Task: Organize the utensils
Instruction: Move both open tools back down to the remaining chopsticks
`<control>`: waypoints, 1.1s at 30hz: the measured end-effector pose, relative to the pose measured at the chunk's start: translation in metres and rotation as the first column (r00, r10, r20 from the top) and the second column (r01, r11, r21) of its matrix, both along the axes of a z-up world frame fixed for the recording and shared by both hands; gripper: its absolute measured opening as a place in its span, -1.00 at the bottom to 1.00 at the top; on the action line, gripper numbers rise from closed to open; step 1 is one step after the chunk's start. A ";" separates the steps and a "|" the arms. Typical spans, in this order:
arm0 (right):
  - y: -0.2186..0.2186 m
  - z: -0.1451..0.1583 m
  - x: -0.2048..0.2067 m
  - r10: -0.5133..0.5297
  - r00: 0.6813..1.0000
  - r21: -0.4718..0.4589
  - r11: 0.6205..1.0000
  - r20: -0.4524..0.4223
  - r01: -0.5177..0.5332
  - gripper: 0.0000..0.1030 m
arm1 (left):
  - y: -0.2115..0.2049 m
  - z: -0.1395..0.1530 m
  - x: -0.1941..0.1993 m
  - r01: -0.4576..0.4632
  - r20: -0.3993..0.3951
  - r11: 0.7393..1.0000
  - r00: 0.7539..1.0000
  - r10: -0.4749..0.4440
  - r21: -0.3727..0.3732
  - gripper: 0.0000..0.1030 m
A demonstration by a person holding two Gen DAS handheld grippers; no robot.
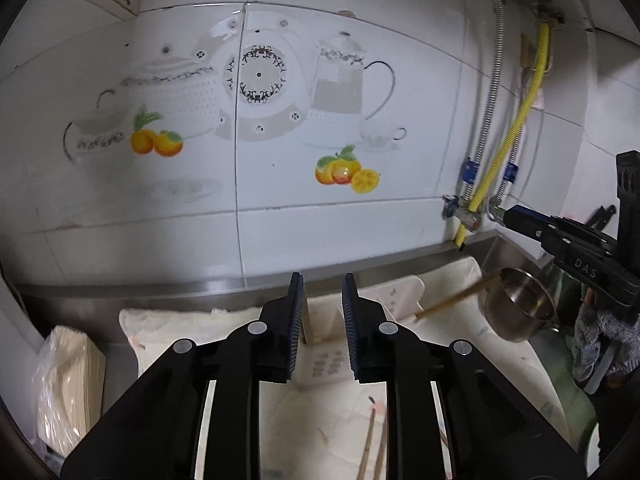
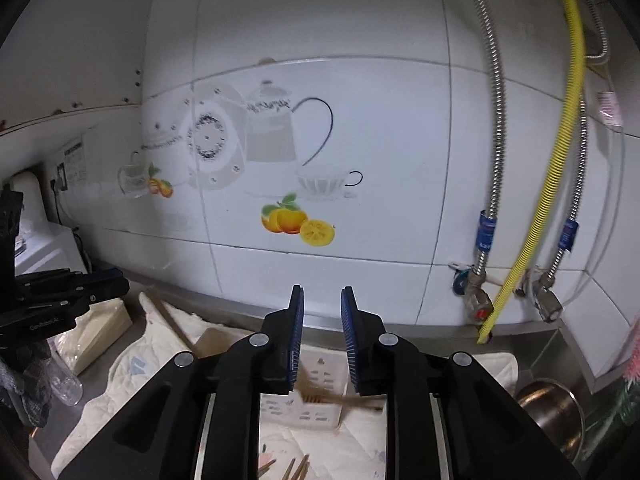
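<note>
A pale perforated utensil holder lies on a cream cloth, just beyond my open, empty left gripper. Brown chopsticks lie on the cloth under the left gripper. One chopstick slants up at the right, near the holder. In the right wrist view the holder sits under my open, empty right gripper, with a chopstick across it and more chopsticks nearer. The right gripper shows at the right edge of the left wrist view; the left gripper shows at the left of the right wrist view.
A steel pot stands at the right, also in the right wrist view. A bagged stack of pale sheets sits at the left. A tiled wall with pipes and a yellow hose backs the steel counter.
</note>
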State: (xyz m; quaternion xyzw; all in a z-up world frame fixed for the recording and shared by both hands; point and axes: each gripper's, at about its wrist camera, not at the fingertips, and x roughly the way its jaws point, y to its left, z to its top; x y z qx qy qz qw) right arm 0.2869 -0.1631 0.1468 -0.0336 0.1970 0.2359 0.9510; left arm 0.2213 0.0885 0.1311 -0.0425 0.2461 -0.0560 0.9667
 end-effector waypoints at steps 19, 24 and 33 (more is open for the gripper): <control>-0.022 -0.145 -0.130 0.008 0.979 -0.049 0.999 -0.204 -0.018 -0.52 | 0.006 -0.097 -0.110 -0.063 -0.085 0.997 0.995 0.059 -0.042 -0.03; -0.026 -0.180 -0.152 0.000 0.963 -0.054 0.998 -0.270 -0.016 -0.52 | 0.010 -0.120 -0.124 -0.074 -0.122 0.994 0.990 0.064 -0.081 -0.01; -0.022 -0.233 -0.167 -0.030 0.929 -0.067 0.998 -0.369 0.006 -0.54 | 0.010 -0.154 -0.134 -0.082 -0.190 0.991 0.980 0.062 -0.102 -0.01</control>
